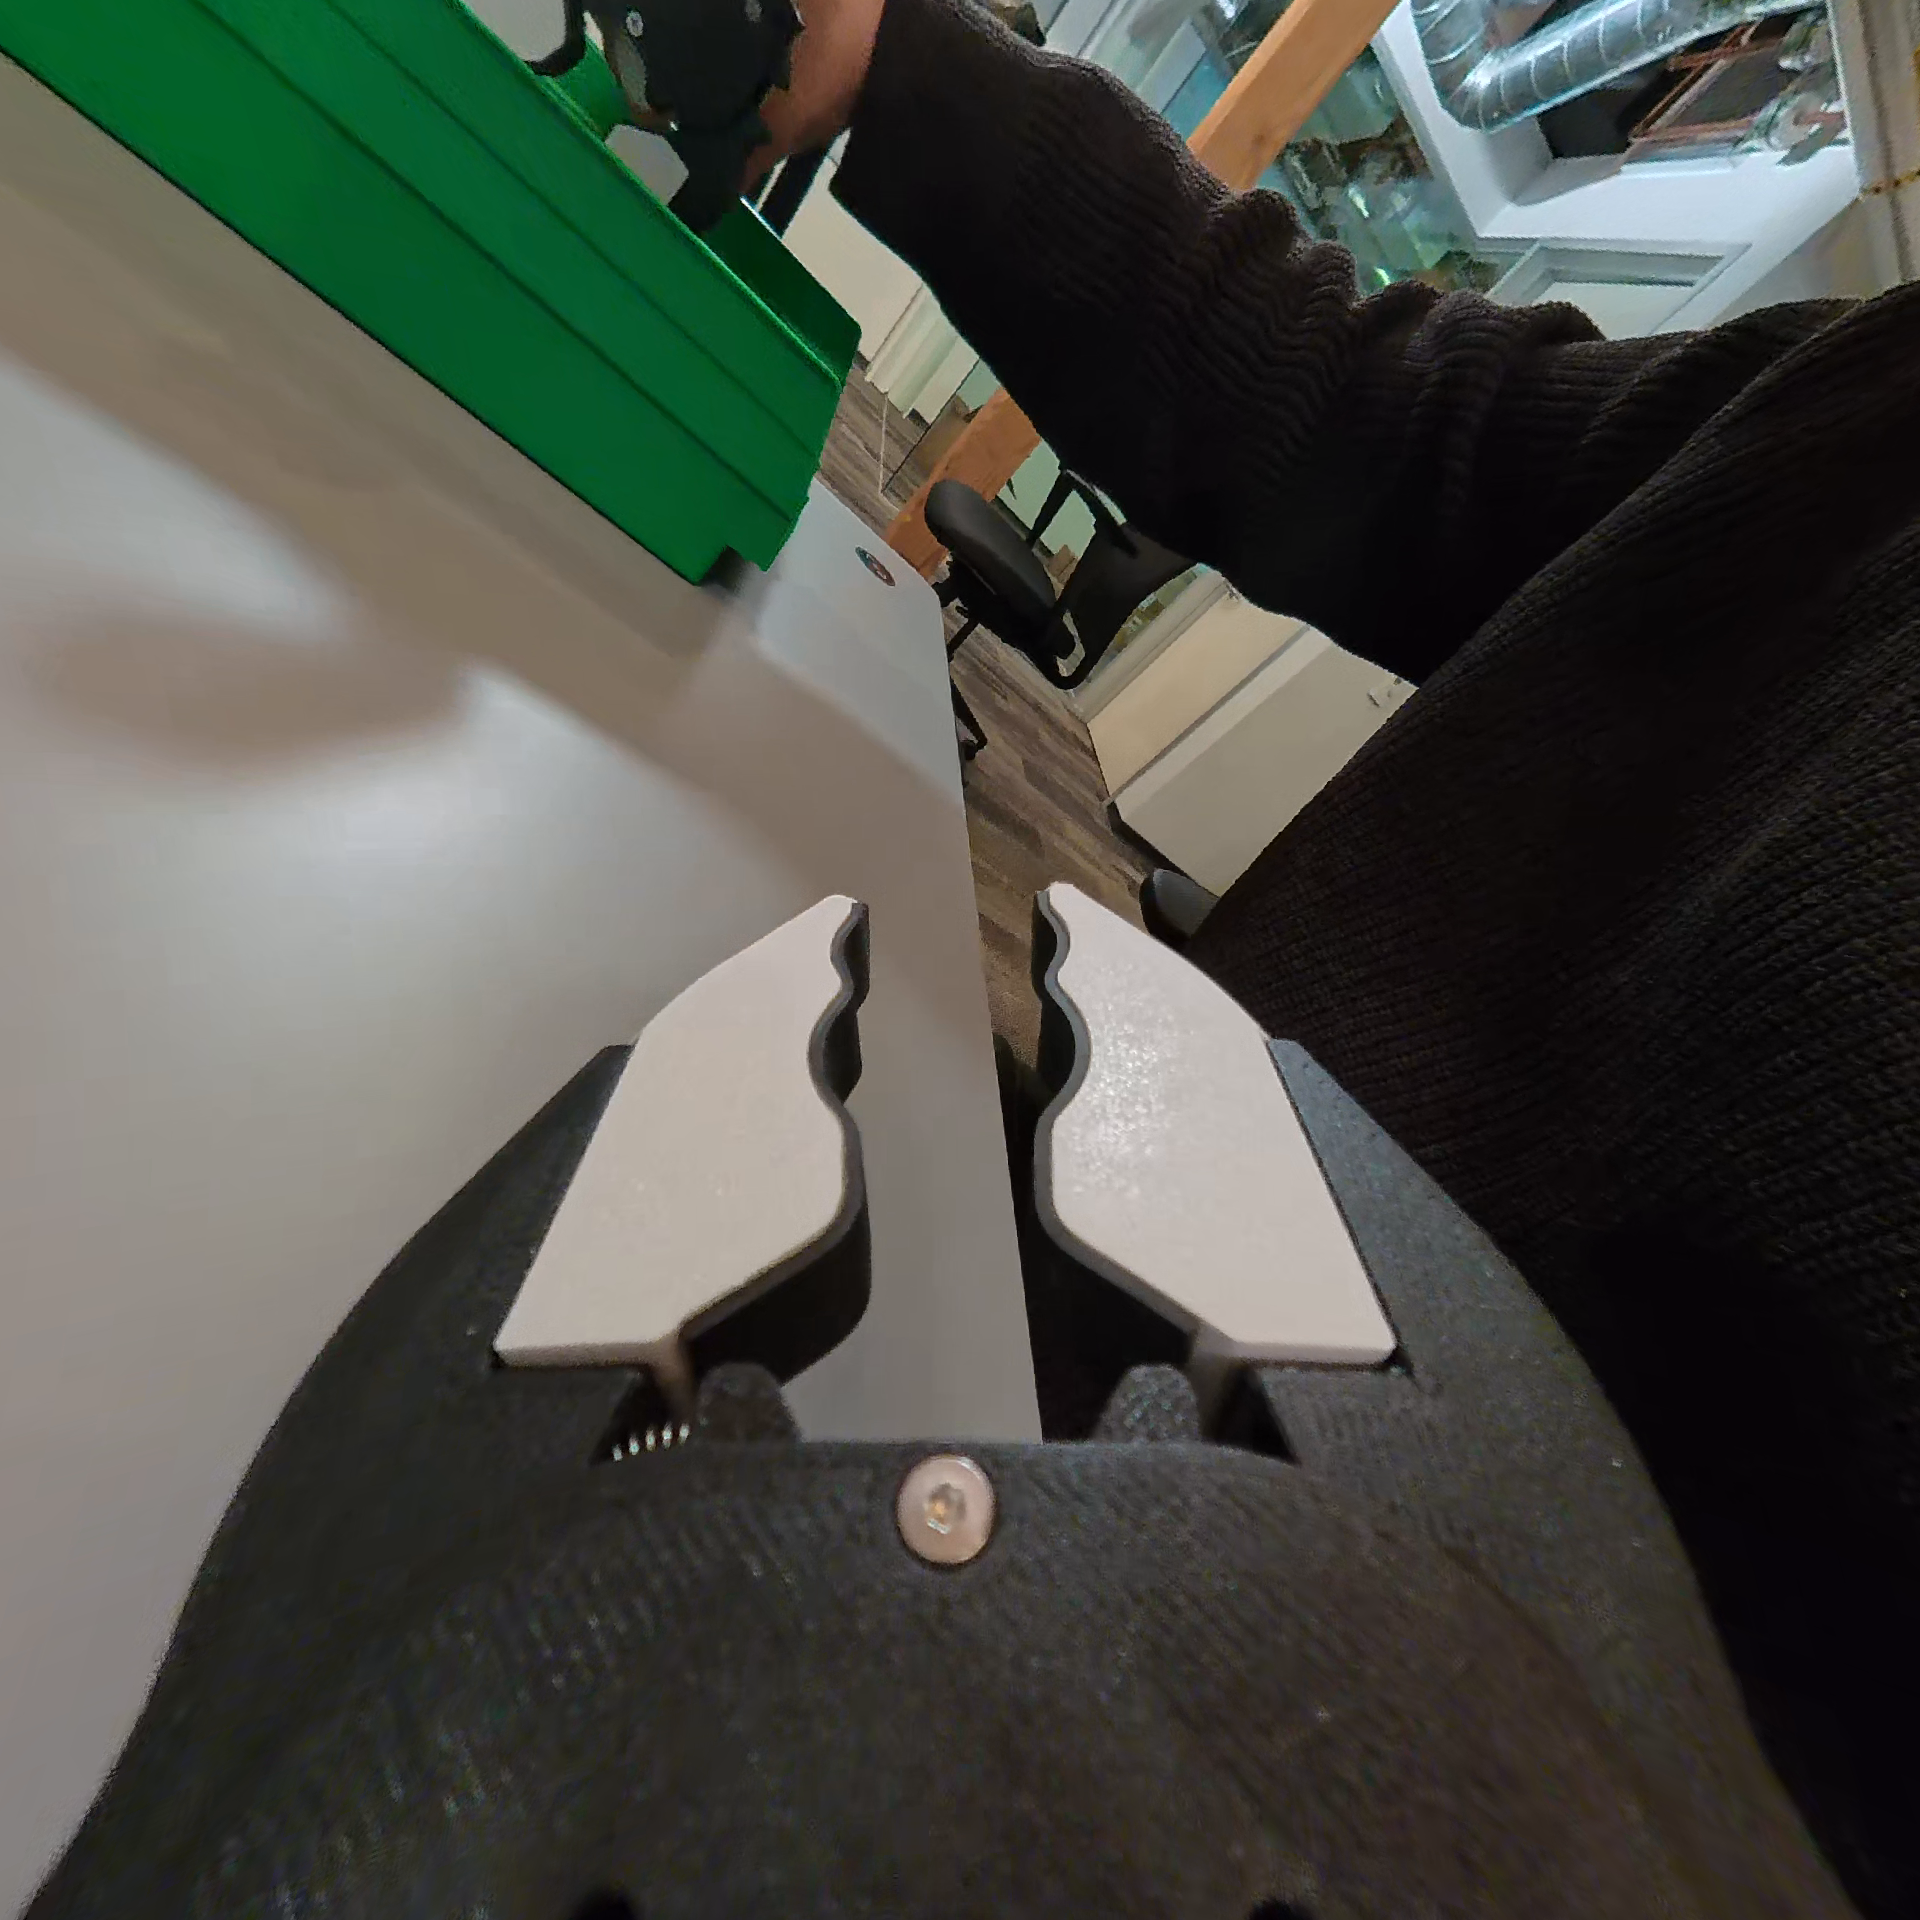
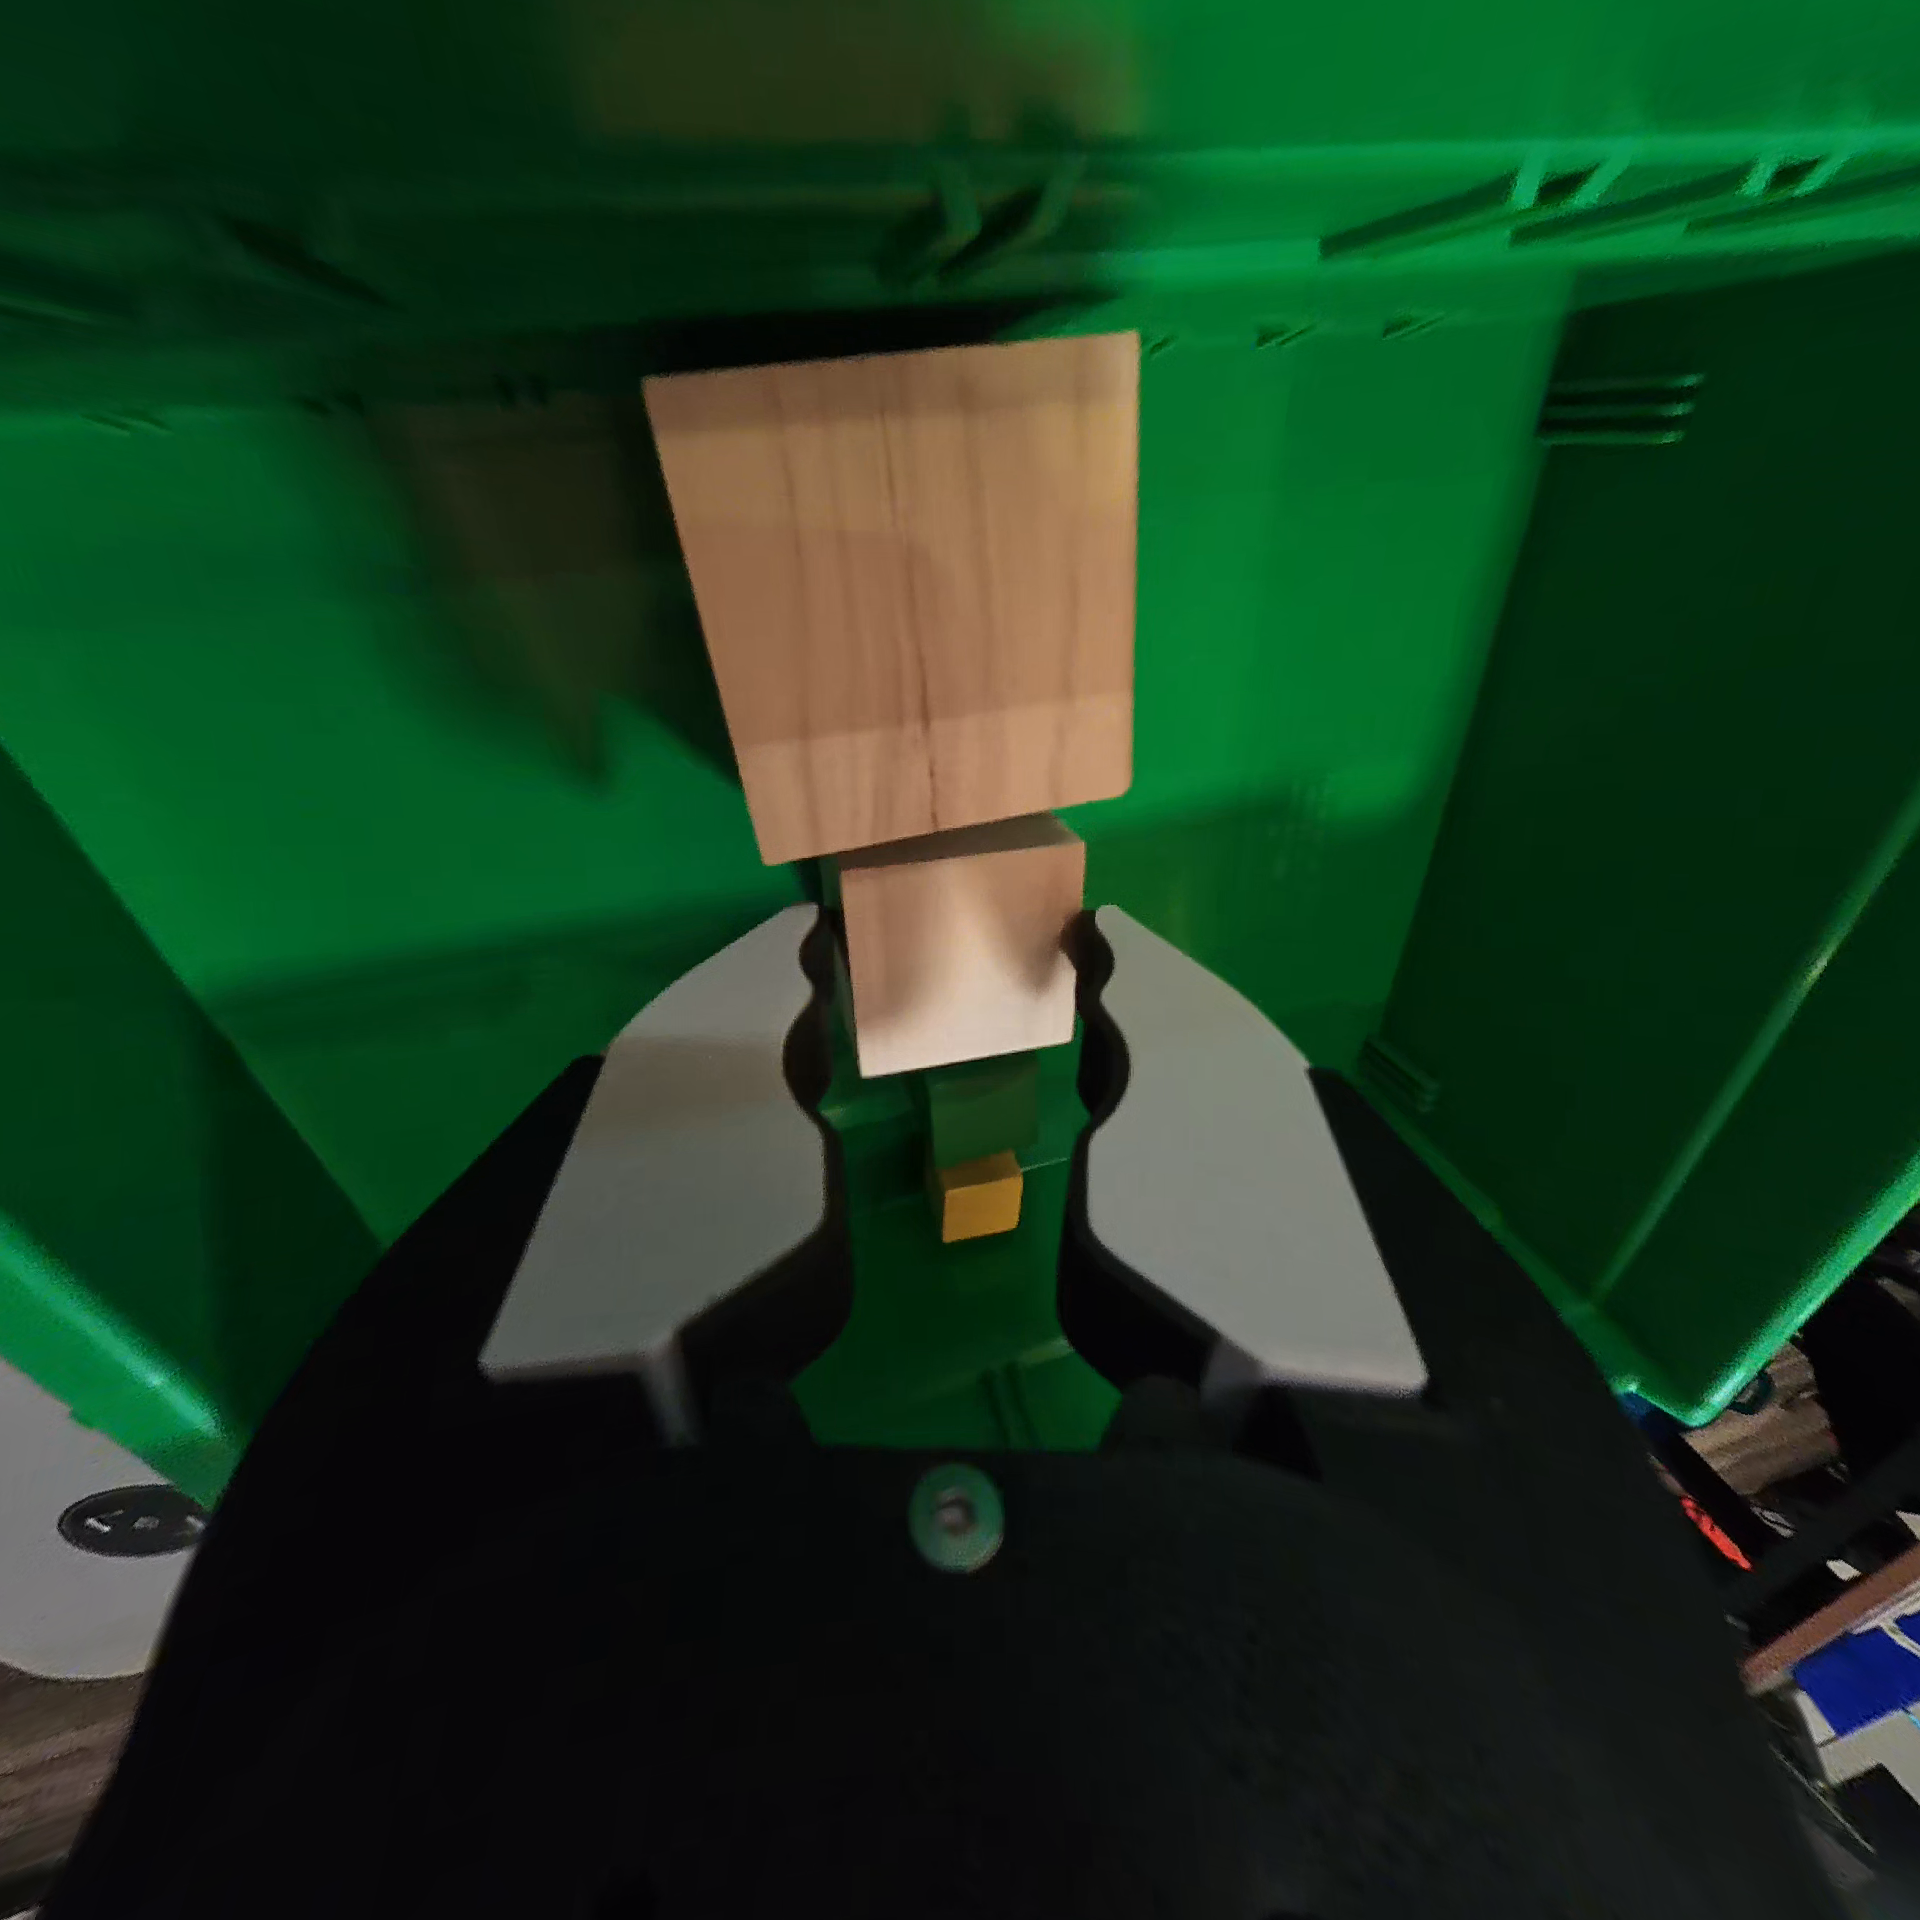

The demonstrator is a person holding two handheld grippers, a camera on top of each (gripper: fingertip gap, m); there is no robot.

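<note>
My right gripper [image 2: 956, 940] is inside a green plastic bin [image 2: 312, 644] and is shut on a small pale wooden block [image 2: 961, 966]. A larger wooden block [image 2: 904, 592] sits right beyond the small one and touches it; I cannot tell whether they are joined. A small yellow cube [image 2: 979, 1197] lies on the bin floor below, seen between the fingers. My left gripper [image 1: 951, 925] is open and empty, low over the white table [image 1: 312, 935] near its edge. The left wrist view shows the right gripper [image 1: 707, 94] held by a hand, reaching into the bin [image 1: 520, 312].
A black-sleeved arm [image 1: 1195, 343] crosses above the table to the bin. The table's edge [image 1: 971, 935] runs under my left gripper, with floor beyond. A black office chair [image 1: 1018, 582] stands behind. Shelving and clutter [image 2: 1829, 1621] show outside the bin's right wall.
</note>
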